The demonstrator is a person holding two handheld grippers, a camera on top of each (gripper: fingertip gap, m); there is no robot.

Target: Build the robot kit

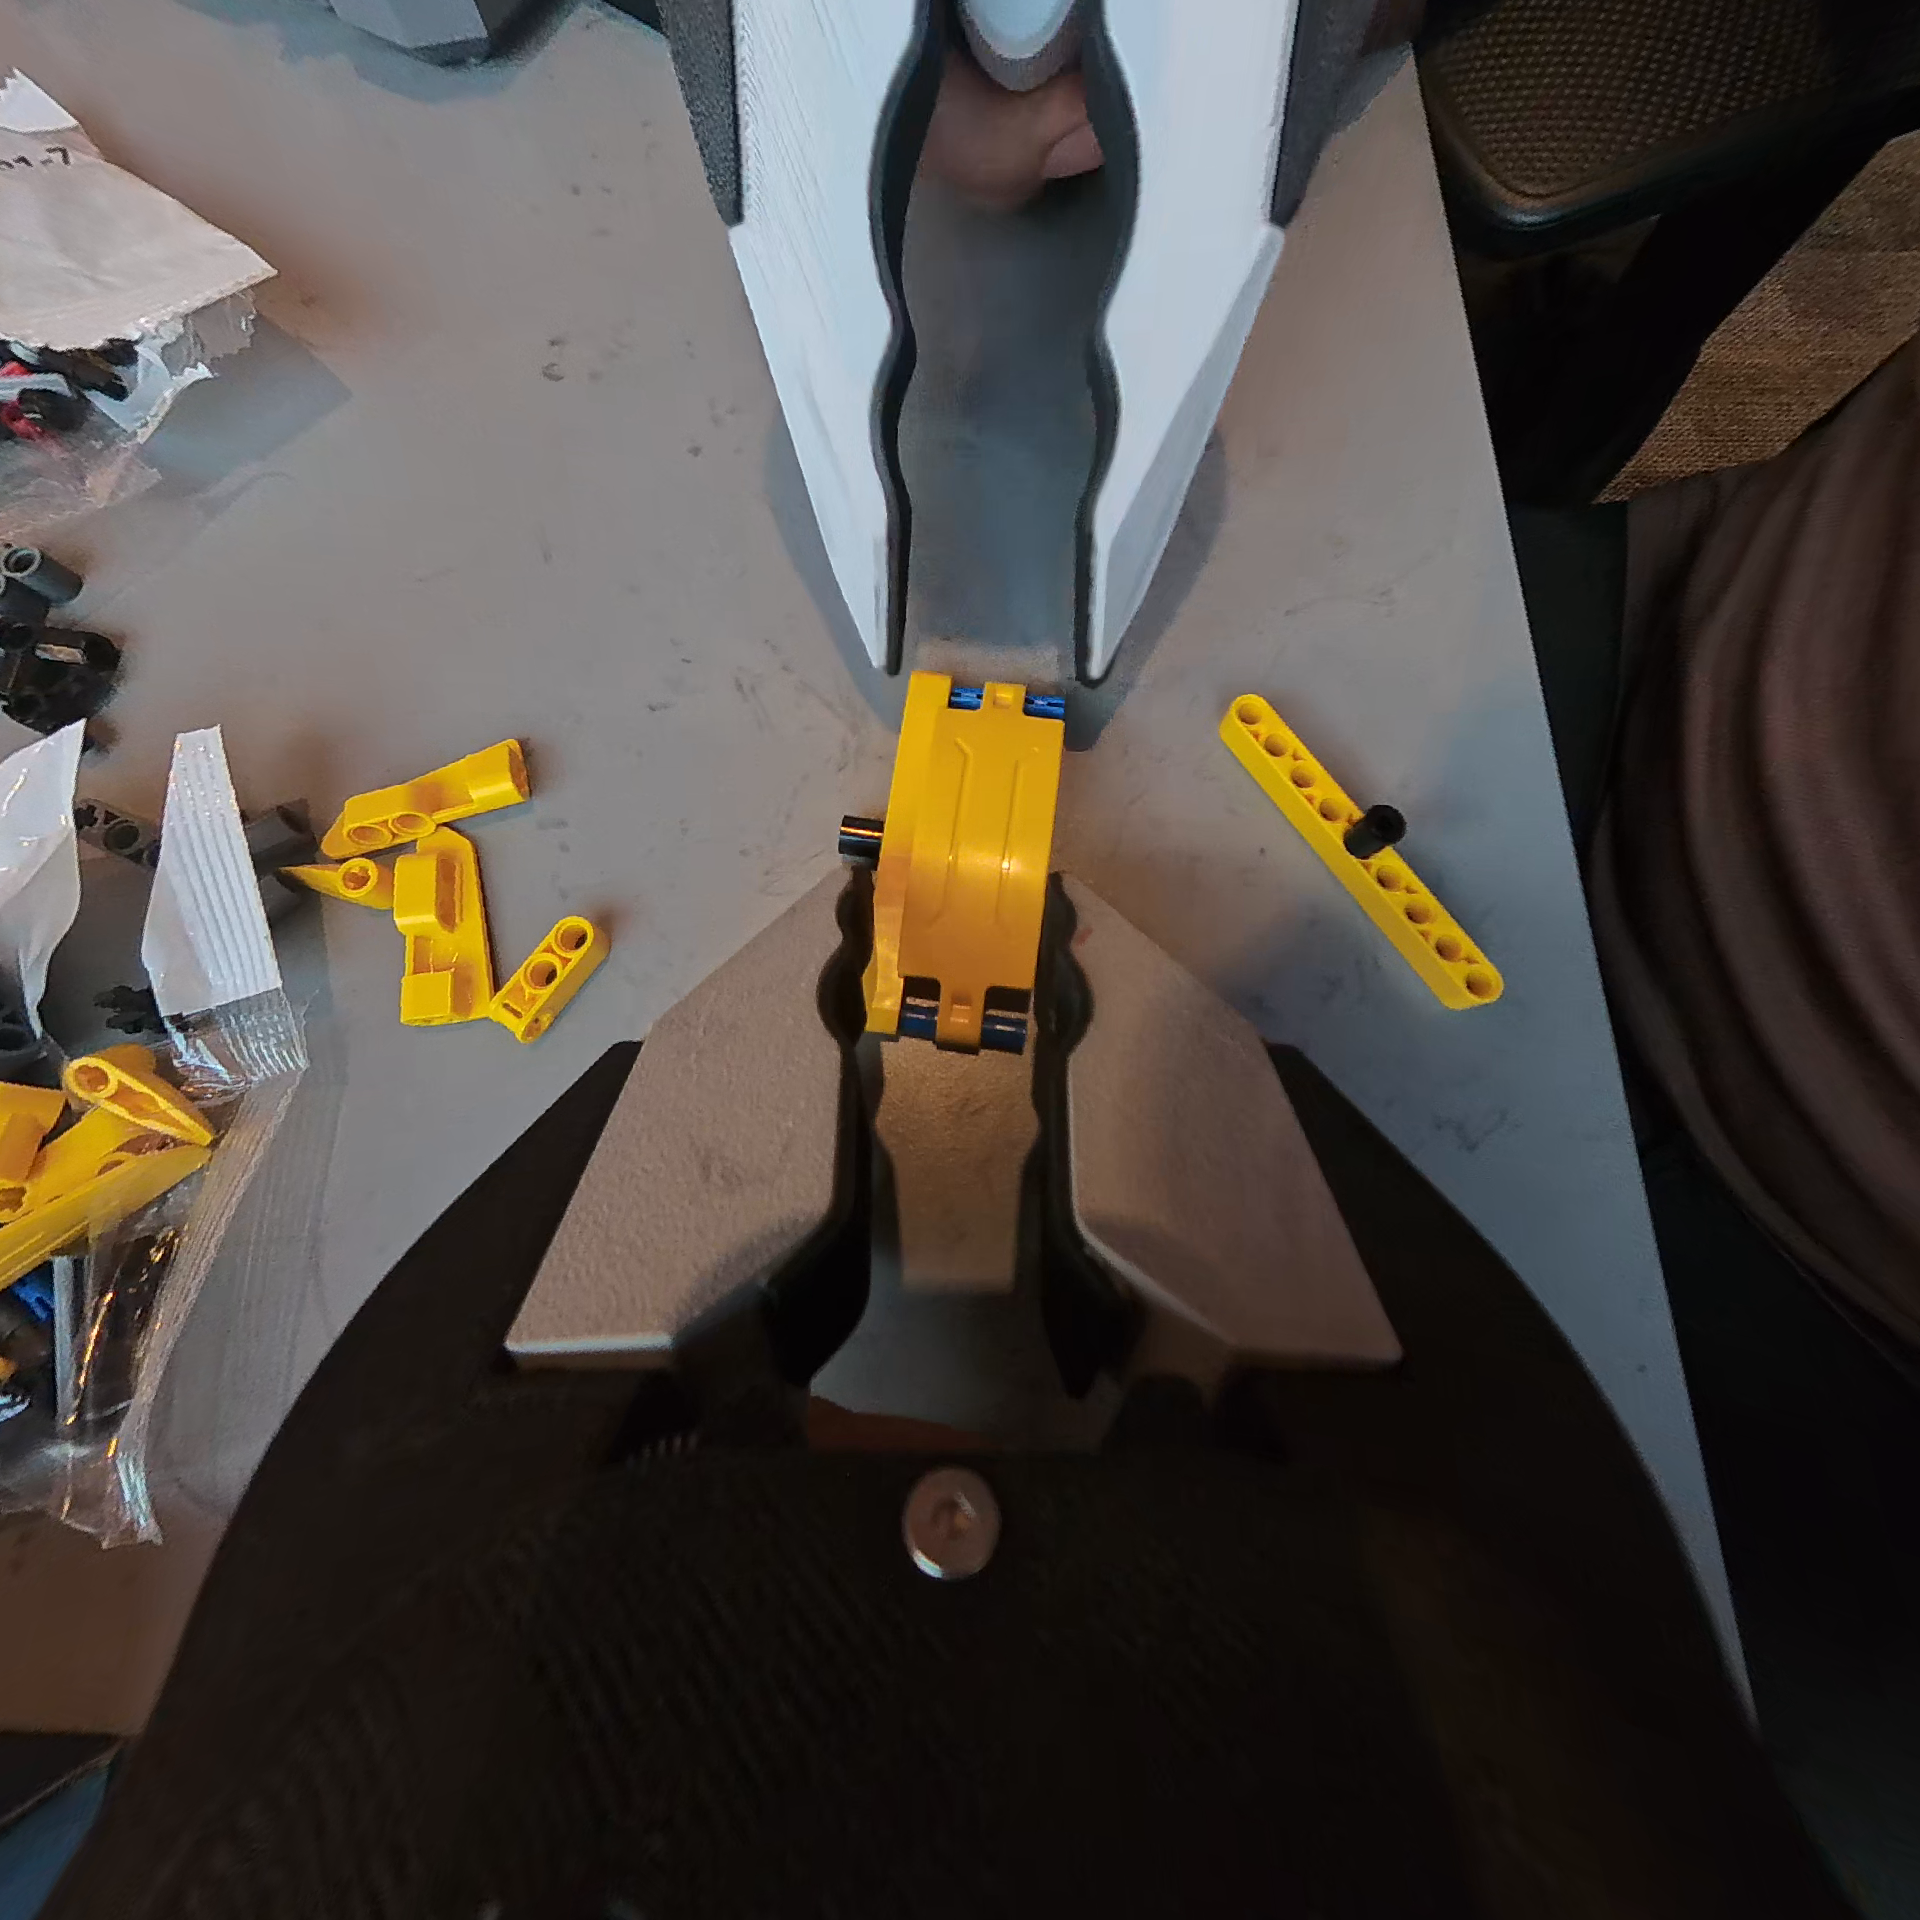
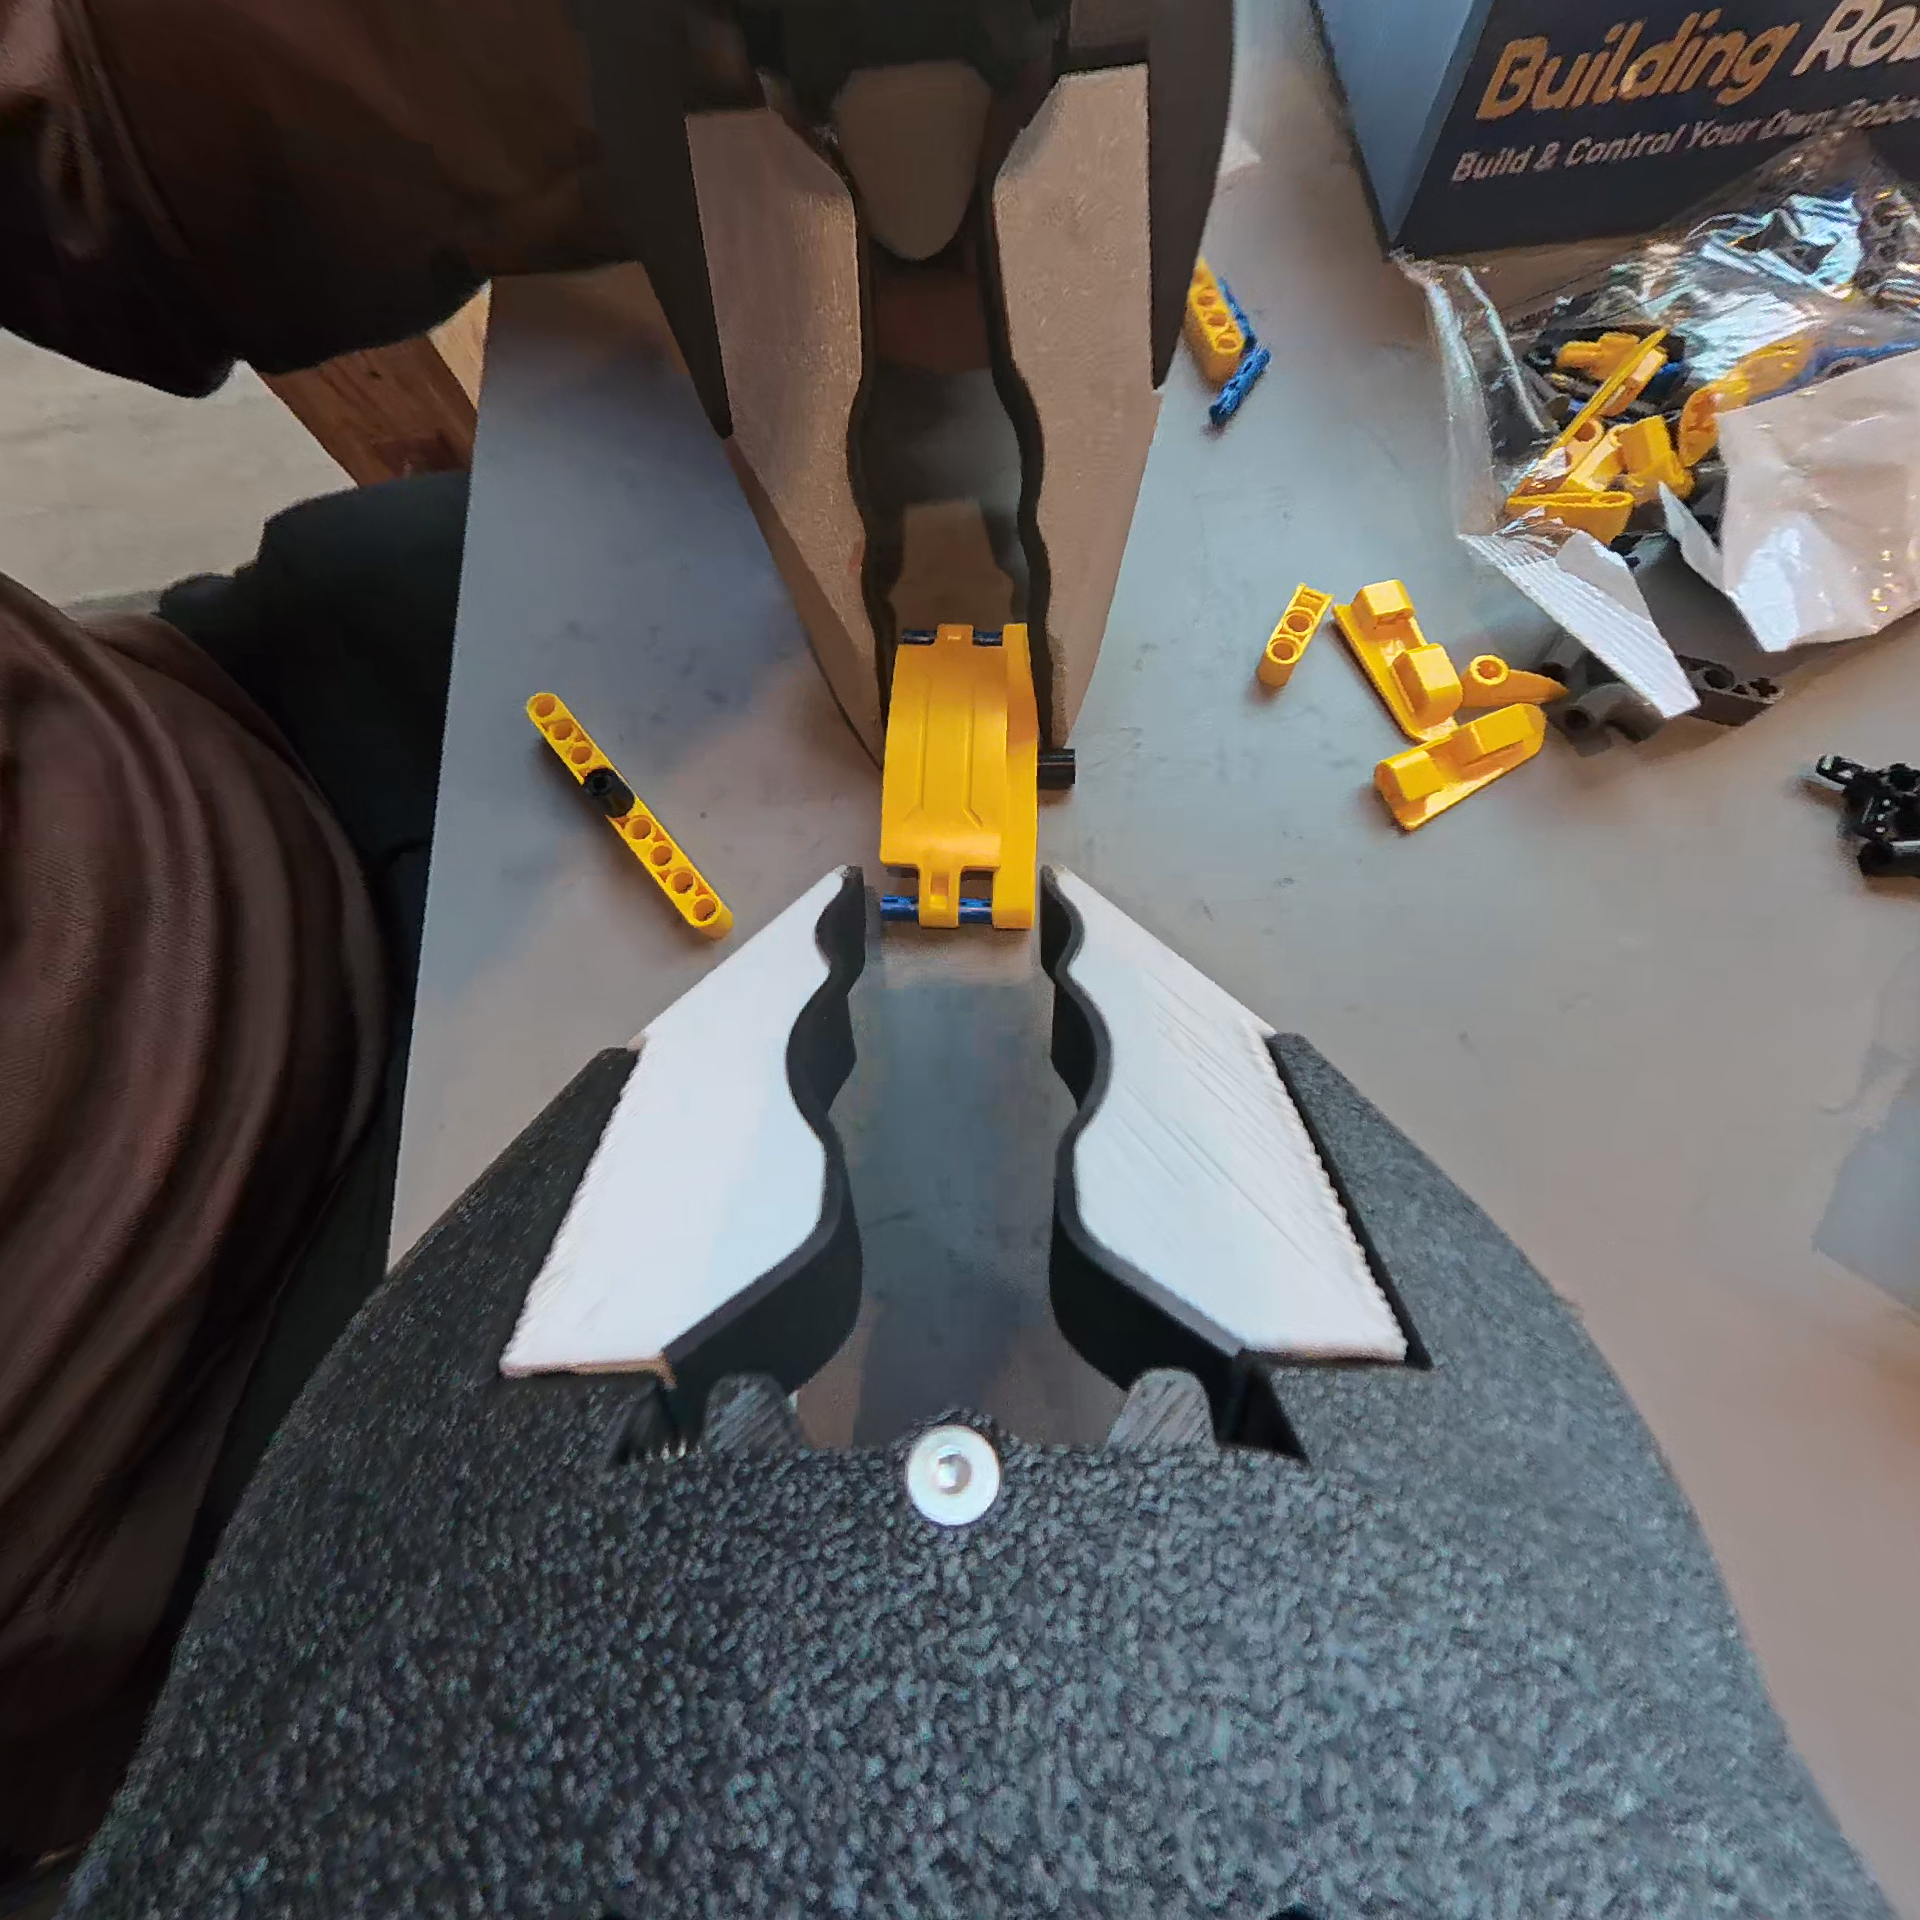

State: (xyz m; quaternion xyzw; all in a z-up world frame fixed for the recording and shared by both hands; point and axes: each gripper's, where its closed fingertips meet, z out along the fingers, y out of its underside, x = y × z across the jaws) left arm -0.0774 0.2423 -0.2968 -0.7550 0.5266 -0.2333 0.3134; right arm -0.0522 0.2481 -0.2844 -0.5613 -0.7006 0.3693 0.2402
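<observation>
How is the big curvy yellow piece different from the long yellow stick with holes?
The curved yellow piece is wide, bulging and smooth; the long yellow beam is thin, flat and full of round holes. The curved piece sits between the left gripper fingers; the beam lies alone near the table edge. Both are yellow and carry a black pin.

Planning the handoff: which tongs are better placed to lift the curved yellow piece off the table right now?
Left. The left tongs already close around the near end of the curved yellow piece. The right tongs are open, their tips just short of its other end, not touching it.
</observation>
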